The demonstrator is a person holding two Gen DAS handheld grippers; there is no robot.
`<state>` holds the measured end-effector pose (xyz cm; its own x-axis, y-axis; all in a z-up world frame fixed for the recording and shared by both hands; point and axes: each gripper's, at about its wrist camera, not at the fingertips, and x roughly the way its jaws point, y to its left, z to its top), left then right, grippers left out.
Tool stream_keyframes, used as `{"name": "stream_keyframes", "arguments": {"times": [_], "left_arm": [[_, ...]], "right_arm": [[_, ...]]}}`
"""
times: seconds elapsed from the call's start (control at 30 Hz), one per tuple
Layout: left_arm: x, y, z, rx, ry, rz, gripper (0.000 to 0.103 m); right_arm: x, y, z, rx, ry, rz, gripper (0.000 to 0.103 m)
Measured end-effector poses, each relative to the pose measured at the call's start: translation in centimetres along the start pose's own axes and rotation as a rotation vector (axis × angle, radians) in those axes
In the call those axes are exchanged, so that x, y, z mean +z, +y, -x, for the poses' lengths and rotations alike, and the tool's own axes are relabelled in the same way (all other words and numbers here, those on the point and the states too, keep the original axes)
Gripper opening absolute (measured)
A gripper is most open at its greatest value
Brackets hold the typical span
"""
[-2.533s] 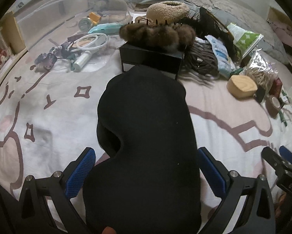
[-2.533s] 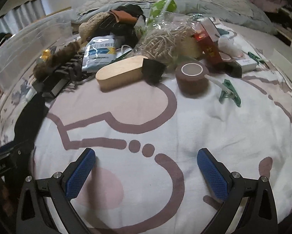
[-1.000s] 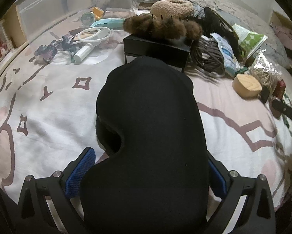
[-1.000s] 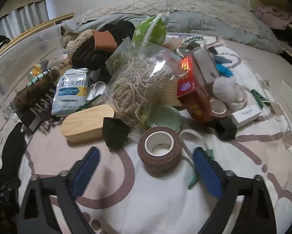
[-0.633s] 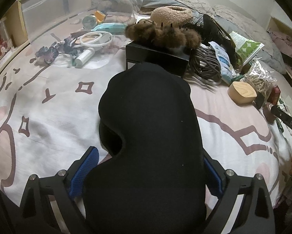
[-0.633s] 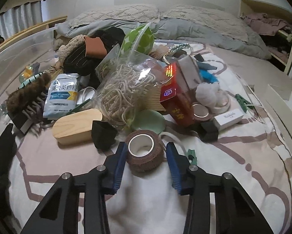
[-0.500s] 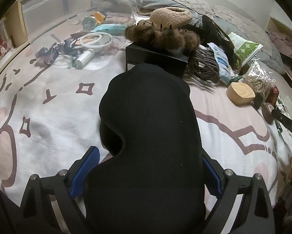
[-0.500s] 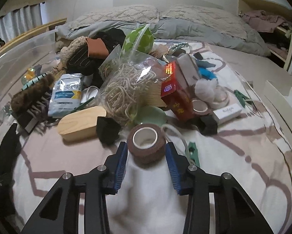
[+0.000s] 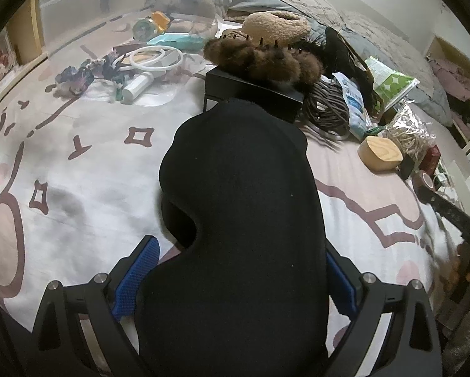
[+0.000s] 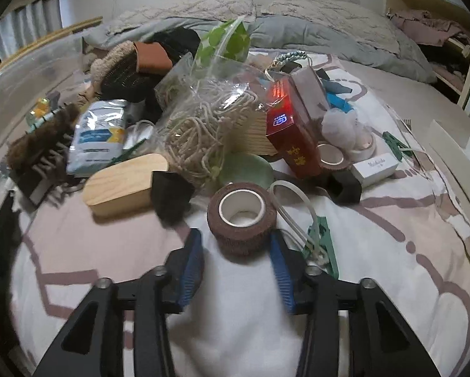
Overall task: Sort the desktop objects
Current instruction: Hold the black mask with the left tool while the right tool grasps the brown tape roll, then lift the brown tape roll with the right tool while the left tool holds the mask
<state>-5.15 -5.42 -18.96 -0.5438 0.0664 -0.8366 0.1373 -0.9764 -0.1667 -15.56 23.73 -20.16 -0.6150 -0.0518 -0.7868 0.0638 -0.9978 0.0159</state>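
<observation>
My left gripper (image 9: 238,279) is shut on a large black padded sleep mask (image 9: 241,207), which fills the middle of the left wrist view and hangs over the patterned bedspread (image 9: 78,169). My right gripper (image 10: 236,262) holds a brown roll of wrap tape (image 10: 241,221) between its blue pads; the right pad touches the roll, a small gap shows at the left pad. The roll stands lifted off the bedspread at the front of a heap of objects.
The heap holds a wooden block (image 10: 125,185), a bag of cord (image 10: 203,128), a red box (image 10: 293,138), a green dish (image 10: 245,169), a green clip (image 10: 321,245) and a white packet (image 10: 98,136). A black box with a furry clip (image 9: 256,91) lies ahead of the mask. A clear bin (image 9: 87,15) stands at the far left.
My right gripper moved forward to the heap, closed around the brown tape roll and lifted it slightly. My left gripper kept hold of the mask and barely moved.
</observation>
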Motion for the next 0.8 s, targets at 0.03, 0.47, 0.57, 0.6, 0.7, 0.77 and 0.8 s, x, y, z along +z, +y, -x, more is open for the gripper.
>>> {"name": "stream_keyframes", "arguments": {"times": [0.03, 0.47, 0.57, 0.6, 0.7, 0.77, 0.8], "left_arm": [[0.0, 0.1, 0.1, -0.007, 0.003, 0.005, 0.098], [0.0, 0.1, 0.1, -0.05, 0.018, 0.01, 0.103], [-0.2, -0.4, -0.2, -0.026, 0.018, -0.022, 0.103], [-0.3, -0.5, -0.1, -0.025, 0.016, -0.029, 0.103], [-0.2, -0.3, 0.3, -0.068, 0.009, -0.016, 0.103], [0.0, 0.1, 0.6, -0.075, 0.0, 0.01, 0.103], [0.1, 0.3, 0.8, -0.076, -0.004, 0.024, 0.103]], "right_arm": [[0.1, 0.0, -0.2, -0.013, 0.002, 0.003, 0.05], [-0.9, 0.9, 1.8, 0.037, -0.039, -0.004, 0.046], [-1.9, 2.7, 3.2, 0.099, -0.044, 0.014, 0.046], [-2.3, 3.4, 3.7, 0.115, -0.048, 0.029, 0.046], [-3.3, 5.3, 4.8, 0.151, -0.054, 0.078, 0.046], [-3.7, 6.2, 5.3, 0.166, -0.054, 0.1, 0.046], [-4.1, 6.8, 5.6, 0.181, -0.056, 0.113, 0.046]]}}
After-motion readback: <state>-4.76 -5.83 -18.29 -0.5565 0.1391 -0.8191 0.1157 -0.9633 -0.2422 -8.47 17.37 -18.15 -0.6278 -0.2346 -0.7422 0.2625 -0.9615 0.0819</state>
